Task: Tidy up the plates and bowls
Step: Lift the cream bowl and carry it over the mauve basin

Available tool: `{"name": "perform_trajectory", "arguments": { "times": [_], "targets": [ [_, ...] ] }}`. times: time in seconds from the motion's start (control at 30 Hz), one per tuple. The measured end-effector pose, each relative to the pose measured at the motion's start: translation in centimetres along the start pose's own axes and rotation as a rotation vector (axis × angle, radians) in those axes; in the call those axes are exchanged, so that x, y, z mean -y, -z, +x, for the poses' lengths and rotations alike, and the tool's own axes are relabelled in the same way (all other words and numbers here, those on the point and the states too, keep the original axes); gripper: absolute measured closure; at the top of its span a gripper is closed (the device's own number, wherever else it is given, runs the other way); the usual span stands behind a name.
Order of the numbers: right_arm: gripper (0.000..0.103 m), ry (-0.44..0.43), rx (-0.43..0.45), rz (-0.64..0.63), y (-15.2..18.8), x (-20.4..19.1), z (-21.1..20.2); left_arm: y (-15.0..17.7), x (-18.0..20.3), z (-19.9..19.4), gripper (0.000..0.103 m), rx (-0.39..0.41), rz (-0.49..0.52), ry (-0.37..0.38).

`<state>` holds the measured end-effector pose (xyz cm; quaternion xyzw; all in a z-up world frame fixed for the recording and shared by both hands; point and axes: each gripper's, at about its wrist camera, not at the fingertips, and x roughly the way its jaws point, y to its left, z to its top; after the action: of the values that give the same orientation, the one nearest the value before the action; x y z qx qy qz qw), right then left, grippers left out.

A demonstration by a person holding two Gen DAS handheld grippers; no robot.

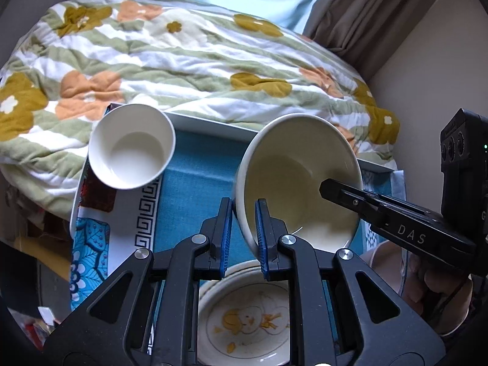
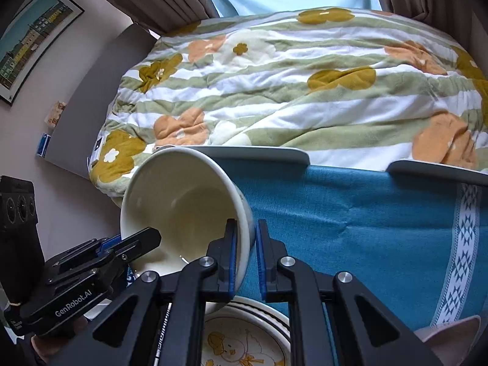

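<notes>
Mid-transfer step: cream bowl (image 1: 300, 180) lifted & tilted above duck-print dish (image 1: 244, 320), gripped from both sides. Left gripper (image 1: 242, 235) pinching bowl's left rim wall, blue pads (image 1: 261, 238) narrow, one inside one outside, closed onto rim. Right gripper (image 2: 245, 253) likewise narrow on opposite rim of same bowl (image 2: 183, 210), wall sandwiched btw pads. Both look firm, contact at pad faces; exact squeeze can't tell.

Bowl off the blue tablecloth (image 2: 350, 219), mouth tipped toward cams, bottom edge near duck-print dish (image 2: 244, 341) but apart or touching: can't tell. Small white bowl (image 1: 132, 146) sitting on patterned platter (image 1: 122, 222) to the left, well apart from held bowl. Floral blanket (image 1: 183, 48) behind table.

Likely step: nesting/stacking cream bowl onto dish below or moving it to a stack. Next move needs: level the bowl, keep both grips synced so rim doesn't twist out, lower centered, then open pads one side at a time. Risk: ceramic slip on thin rim pinch, clink on dish
</notes>
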<state>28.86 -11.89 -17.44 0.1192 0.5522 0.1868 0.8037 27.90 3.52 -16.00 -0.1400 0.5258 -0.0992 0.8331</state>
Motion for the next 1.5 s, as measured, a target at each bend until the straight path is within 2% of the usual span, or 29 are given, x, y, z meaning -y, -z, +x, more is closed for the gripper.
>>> {"name": "perform_trajectory", "arguments": {
  "times": [0.13, 0.3, 0.47, 0.63, 0.77, 0.93, 1.17, 1.5],
  "targets": [
    [0.092, 0.013, 0.059, -0.009, 1.8, 1.4, -4.8, 1.9, 4.6, -2.1, 0.090, 0.037, 0.026, 0.026],
    [0.092, 0.030, 0.108, 0.006, 5.0, 4.9, -10.4, 5.6, 11.2, -3.2, 0.090, 0.062, 0.068, 0.048],
    [0.092, 0.076, 0.124, 0.028, 8.9, 9.4, -14.7, 9.8, 17.4, -2.4, 0.090, 0.051, 0.091, 0.093],
    [0.092, 0.120, 0.102, 0.078, 12.7, 14.3, -16.7, 13.5, 22.1, 0.0, 0.090, -0.002, 0.104, 0.130],
    [0.092, 0.146, 0.068, 0.137, 15.1, 17.7, -16.2, 15.5, 24.4, 2.9, 0.090, -0.073, 0.128, 0.125],
    [0.092, 0.146, 0.010, 0.223, 17.5, 20.6, -14.1, 16.7, 24.8, 6.2, 0.090, -0.153, 0.170, 0.089],
    [0.092, 0.195, -0.038, 0.247, 18.4, 21.6, -11.3, 16.6, 25.5, 10.3, 0.090, -0.229, 0.239, 0.022],
    [0.092, 0.223, -0.085, 0.279, 18.8, 22.8, -9.7, 16.1, 26.1, 12.7, 0.090, -0.283, 0.311, -0.008]
  ]
}}
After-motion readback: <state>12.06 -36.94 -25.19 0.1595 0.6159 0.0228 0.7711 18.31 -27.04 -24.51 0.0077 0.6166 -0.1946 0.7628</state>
